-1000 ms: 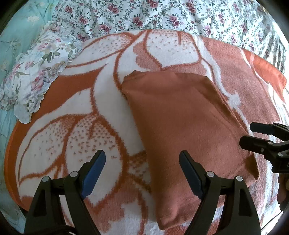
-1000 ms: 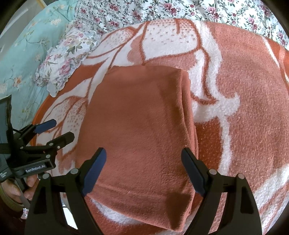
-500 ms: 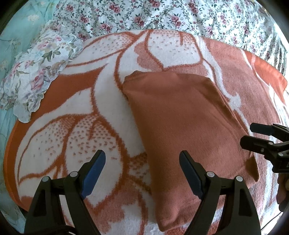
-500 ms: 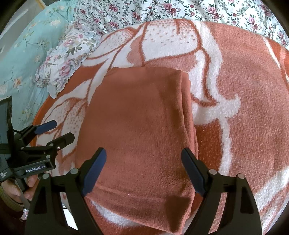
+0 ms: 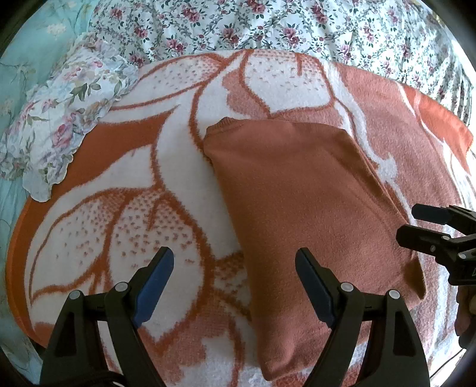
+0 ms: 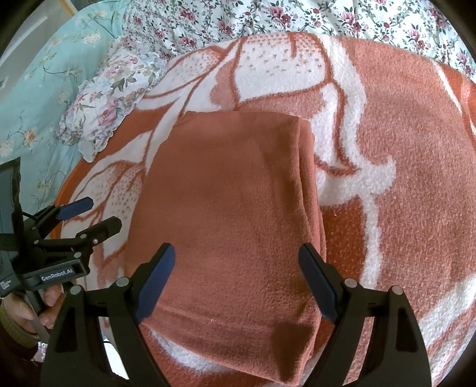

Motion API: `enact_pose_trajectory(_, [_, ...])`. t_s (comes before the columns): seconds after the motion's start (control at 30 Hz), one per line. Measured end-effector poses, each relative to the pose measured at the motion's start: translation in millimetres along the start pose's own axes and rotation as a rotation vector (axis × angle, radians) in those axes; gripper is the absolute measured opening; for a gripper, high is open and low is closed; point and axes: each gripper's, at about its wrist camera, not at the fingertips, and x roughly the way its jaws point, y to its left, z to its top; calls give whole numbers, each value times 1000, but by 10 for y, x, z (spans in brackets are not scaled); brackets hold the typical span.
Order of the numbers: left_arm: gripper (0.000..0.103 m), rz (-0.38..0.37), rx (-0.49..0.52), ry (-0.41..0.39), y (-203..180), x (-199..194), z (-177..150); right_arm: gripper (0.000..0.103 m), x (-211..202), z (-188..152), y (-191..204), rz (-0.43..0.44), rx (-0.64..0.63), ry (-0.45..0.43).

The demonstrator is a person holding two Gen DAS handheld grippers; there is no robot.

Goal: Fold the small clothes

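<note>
A rust-orange garment (image 5: 303,202) lies folded into a flat rectangle on an orange-and-white floral blanket (image 5: 125,208); it also shows in the right wrist view (image 6: 226,214). My left gripper (image 5: 235,268) is open and empty, above the garment's near left edge. My right gripper (image 6: 236,265) is open and empty, above the garment's near end. The right gripper shows at the right edge of the left wrist view (image 5: 416,223). The left gripper shows at the left of the right wrist view (image 6: 98,214), beside the garment.
A floral pillow (image 5: 59,119) lies at the blanket's far left corner. A flowered sheet (image 5: 267,26) runs along the far side. A teal bedcover (image 6: 35,89) lies to the left. The blanket's near edge is just below the garment.
Almost nothing has moved. Both grippers stay open above the folded garment, with only a slight drift of the views.
</note>
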Motion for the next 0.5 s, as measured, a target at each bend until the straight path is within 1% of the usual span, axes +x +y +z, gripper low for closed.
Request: enact_pose_trajectory(0.5, [84,-11,-7,7,-4,18,-3,85,-2,-24,22,-1,-4,-1])
